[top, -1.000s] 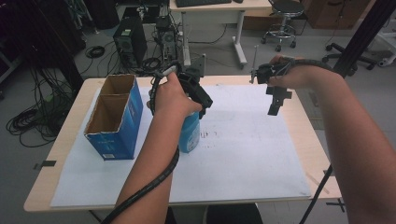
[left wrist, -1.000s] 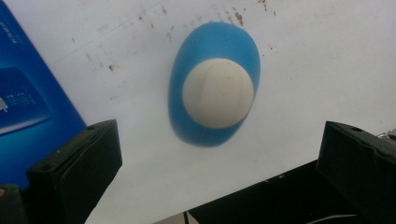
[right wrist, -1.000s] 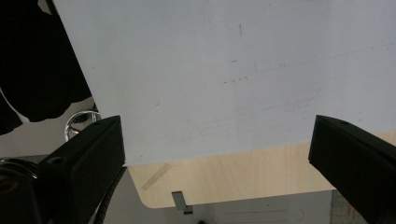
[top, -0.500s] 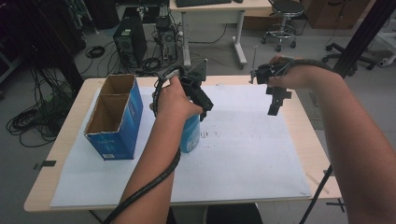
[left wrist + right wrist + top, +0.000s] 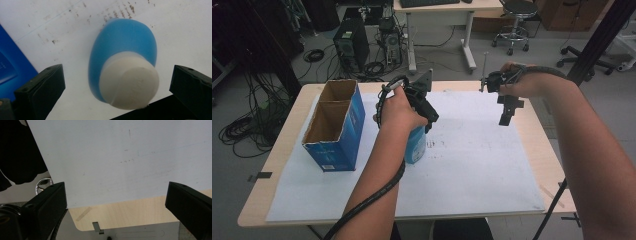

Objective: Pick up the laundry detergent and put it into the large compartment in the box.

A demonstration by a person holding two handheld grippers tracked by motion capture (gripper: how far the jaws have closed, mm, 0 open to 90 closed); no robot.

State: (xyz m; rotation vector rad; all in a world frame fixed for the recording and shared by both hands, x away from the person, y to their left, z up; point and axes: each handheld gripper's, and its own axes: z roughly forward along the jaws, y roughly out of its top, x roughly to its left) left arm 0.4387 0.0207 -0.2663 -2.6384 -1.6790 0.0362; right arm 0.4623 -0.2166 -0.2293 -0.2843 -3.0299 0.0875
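Note:
A blue bottle (image 5: 416,146) with a white cap (image 5: 128,81) stands upright on the white paper sheet (image 5: 477,165), just right of the blue cardboard box (image 5: 334,125). My left gripper (image 5: 426,120) hangs over the bottle. In the left gripper view it (image 5: 117,85) is open, with one jaw on each side of the cap and neither touching. My right gripper (image 5: 505,116) is held above the paper's far right part with its jaws pointing down. In the right gripper view it (image 5: 117,202) is open with nothing between the jaws.
The box is open at the top, has two compartments, and its blue wall (image 5: 8,67) lies close to the left jaw. The wooden table (image 5: 537,145) ends just beyond the paper's right side. A desk (image 5: 437,10), a computer tower (image 5: 348,42) and a stool (image 5: 512,20) stand behind.
My left hand and gripper have sunk slightly over the bottle. The right gripper has barely moved.

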